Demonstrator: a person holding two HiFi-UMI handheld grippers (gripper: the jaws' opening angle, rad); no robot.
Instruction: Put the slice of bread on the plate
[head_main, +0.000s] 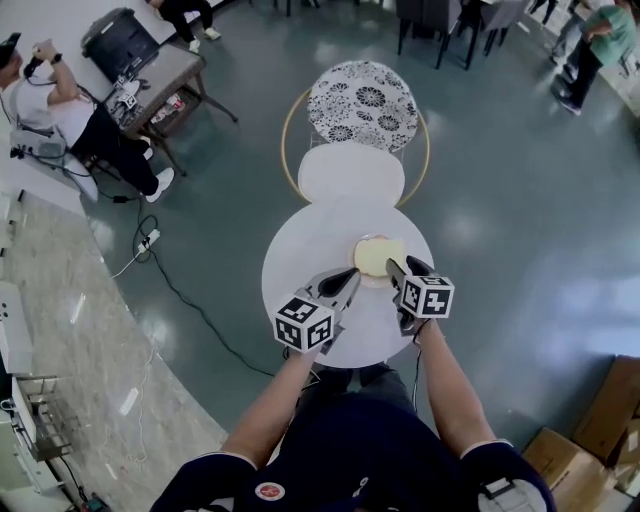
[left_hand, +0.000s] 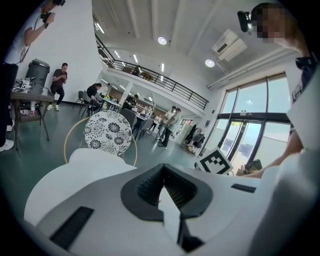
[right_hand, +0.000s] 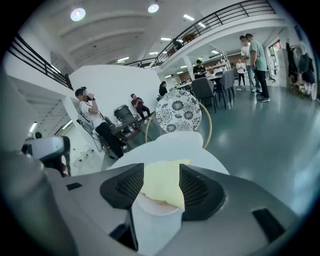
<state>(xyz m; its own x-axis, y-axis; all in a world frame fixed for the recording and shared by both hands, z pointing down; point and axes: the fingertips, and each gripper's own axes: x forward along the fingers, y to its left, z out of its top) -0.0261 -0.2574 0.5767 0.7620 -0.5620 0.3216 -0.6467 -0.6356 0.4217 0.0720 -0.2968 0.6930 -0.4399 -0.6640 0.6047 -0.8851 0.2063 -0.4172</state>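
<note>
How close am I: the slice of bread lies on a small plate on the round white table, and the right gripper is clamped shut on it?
Close, but one thing is off. The slice of bread does lie on the small plate on the round white table. The right gripper is not clamped on it, though: the right gripper view shows its jaws wide open, with the slice between them.

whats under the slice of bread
A small pale plate, only its near rim showing; the slice of bread covers the rest. The plate sits on the round white table.
</note>
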